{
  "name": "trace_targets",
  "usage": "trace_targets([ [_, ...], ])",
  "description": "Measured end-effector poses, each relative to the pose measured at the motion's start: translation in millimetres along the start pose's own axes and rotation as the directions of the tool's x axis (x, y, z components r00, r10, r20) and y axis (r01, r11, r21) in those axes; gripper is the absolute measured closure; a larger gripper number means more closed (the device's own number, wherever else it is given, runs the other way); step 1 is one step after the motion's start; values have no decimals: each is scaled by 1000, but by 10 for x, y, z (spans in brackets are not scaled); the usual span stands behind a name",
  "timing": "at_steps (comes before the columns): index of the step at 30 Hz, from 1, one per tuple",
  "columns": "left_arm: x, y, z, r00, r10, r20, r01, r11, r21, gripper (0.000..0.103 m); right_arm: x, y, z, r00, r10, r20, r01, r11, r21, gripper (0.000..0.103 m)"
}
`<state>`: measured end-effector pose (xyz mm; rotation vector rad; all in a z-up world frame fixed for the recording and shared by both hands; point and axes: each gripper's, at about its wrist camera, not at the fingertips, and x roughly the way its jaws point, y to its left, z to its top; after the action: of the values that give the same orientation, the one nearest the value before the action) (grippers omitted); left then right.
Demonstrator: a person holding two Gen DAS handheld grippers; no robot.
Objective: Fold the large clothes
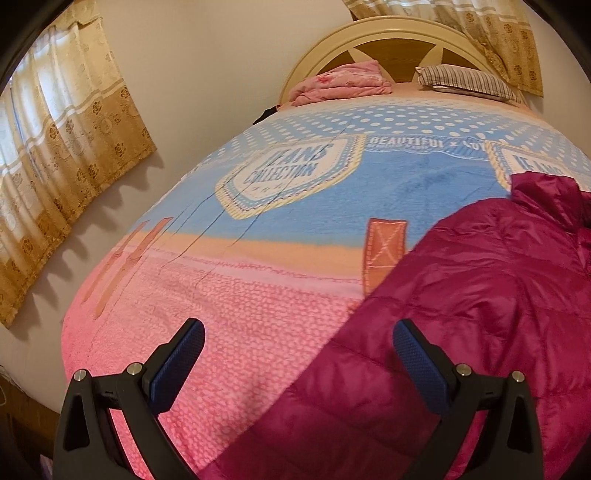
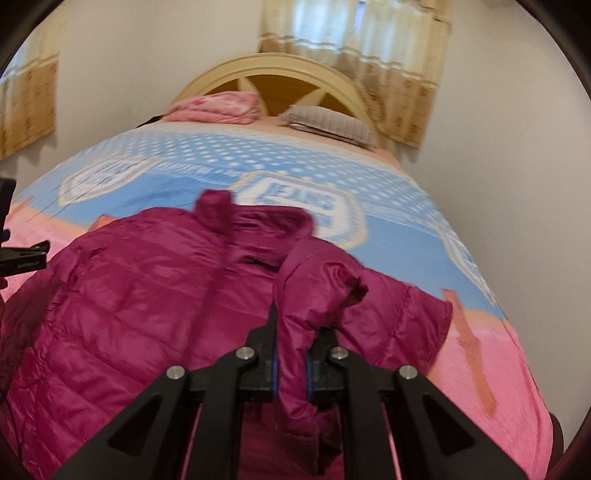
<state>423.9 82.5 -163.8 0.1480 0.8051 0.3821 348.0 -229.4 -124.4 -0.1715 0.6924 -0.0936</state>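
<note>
From the left wrist camera, I see my left hand-held gripper (image 1: 297,354) spread wide with nothing between its blue pads (image 1: 177,363). It hangs over the foot of the bed (image 1: 207,317), right at the left edge of the magenta puffer jacket (image 1: 480,295), which lies on the pink and blue blanket (image 1: 295,192). One finger sits over bare blanket, the other over the jacket's quilted body. Near the headboard (image 1: 388,33) there is a folded pink bundle (image 1: 343,83) and a striped pillow (image 1: 469,81), both well apart from the work.

From the right wrist camera, my right hand-held gripper (image 2: 291,363) is closed on a bunched piece of the jacket (image 2: 147,295), which looks like the right sleeve (image 2: 314,280), though blur makes me unsure. The held cloth rises above the rest, and the collar (image 2: 258,221) points toward the headboard (image 2: 273,70). The left tool shows as a dark shape at the frame's left edge.

I judge the step in hand is carrying this sleeve across the chest. To do it well I would keep a firm pinch, since the shiny shell looks slippery, lift only enough to clear the padding, and lay the sleeve flat along the jacket's middle. The free left gripper could press down near the shoulder so the body does not drag.
</note>
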Motion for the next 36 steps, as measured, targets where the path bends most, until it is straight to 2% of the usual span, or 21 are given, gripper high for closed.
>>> trace_targets([
  [8, 187, 117, -30, 999, 29, -20, -30, 999, -15, 1, 440, 623, 26, 998, 51, -41, -54, 996, -68, 91],
  [13, 264, 96, -100, 998, 32, -46, -33, 999, -14, 1, 597, 832, -86, 994, 82, -75, -87, 994, -71, 90],
  [16, 220, 122, -133, 998, 40, -45, -41, 999, -9, 1, 632, 927, -110, 991, 109, -80, -114, 991, -68, 77],
  [18, 143, 164, -152, 999, 45, -31, -45, 999, -19, 1, 614, 978, -107, 989, 123, -83, -129, 989, -67, 56],
  [20, 59, 210, -167, 998, 64, -14, -65, 998, -22, 1, 528, 1007, -88, 990, 128, -66, -132, 989, -62, 43],
  [26, -180, 337, -196, 996, 90, -15, -90, 993, -76, 1, 222, 1178, 18, 979, 201, -22, -202, 977, -72, 43],
  [30, -393, 291, -73, 995, 101, 10, -100, 990, -99, 1, 8, 1142, 46, 972, 236, 17, -234, 969, -76, 42],
  [32, -551, 215, 14, 995, 89, 34, -84, 990, -116, 1, -99, 989, 40, 972, 231, 36, -229, 972, -57, 44],
  [35, -844, -67, 126, 995, 38, 88, -29, 995, -99, 1, -210, 574, -8, 975, 213, 63, -214, 977, 4, 59],
  [36, -937, -190, 156, 994, 19, 104, -10, 996, -85, 1, -235, 402, -33, 978, 196, 67, -198, 980, 33, 60],
])
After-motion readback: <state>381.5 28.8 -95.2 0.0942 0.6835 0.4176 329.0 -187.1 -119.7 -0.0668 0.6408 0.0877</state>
